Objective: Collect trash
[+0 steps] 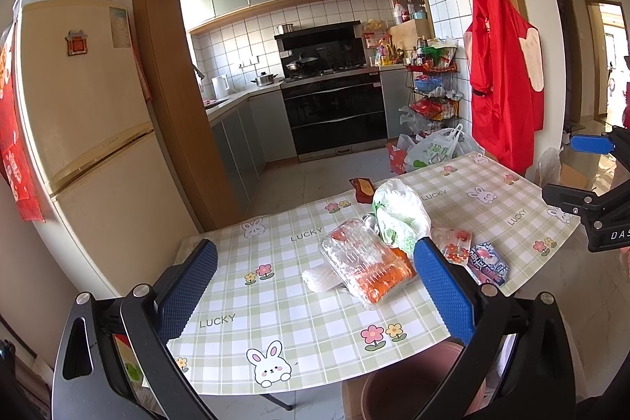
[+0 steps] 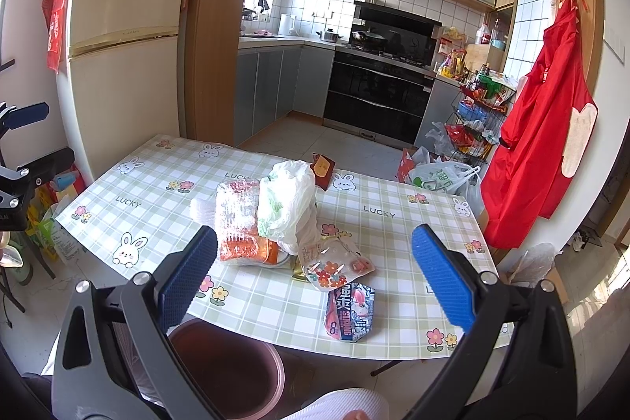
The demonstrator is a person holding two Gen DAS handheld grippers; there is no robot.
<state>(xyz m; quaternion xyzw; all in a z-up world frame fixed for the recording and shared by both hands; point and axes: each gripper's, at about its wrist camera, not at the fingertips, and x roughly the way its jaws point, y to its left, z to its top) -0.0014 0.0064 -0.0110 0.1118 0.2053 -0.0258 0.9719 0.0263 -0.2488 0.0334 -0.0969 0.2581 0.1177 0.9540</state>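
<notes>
A pile of trash lies mid-table on the checked cloth (image 1: 275, 302): a clear plastic clamshell (image 1: 366, 262) (image 2: 240, 223), a crumpled white bag (image 1: 399, 215) (image 2: 289, 203), a white foam net (image 1: 321, 278), a flowered wrapper (image 2: 334, 264) and a silver-red snack packet (image 2: 348, 309) (image 1: 488, 264). A small red packet (image 2: 323, 166) stands behind the pile. A brown bin (image 2: 228, 369) (image 1: 409, 380) sits below the table's near edge. My left gripper (image 1: 315, 290) hovers open in front of the clamshell. My right gripper (image 2: 315, 278) is open above the wrappers, holding nothing.
A cream fridge (image 1: 86, 105) stands left of the table. Filled plastic bags (image 2: 445, 178) and a wire rack (image 2: 480, 113) crowd the floor past the far edge. A red apron (image 2: 543, 128) hangs on the right wall. A white sleeve (image 2: 342, 406) shows at the bottom.
</notes>
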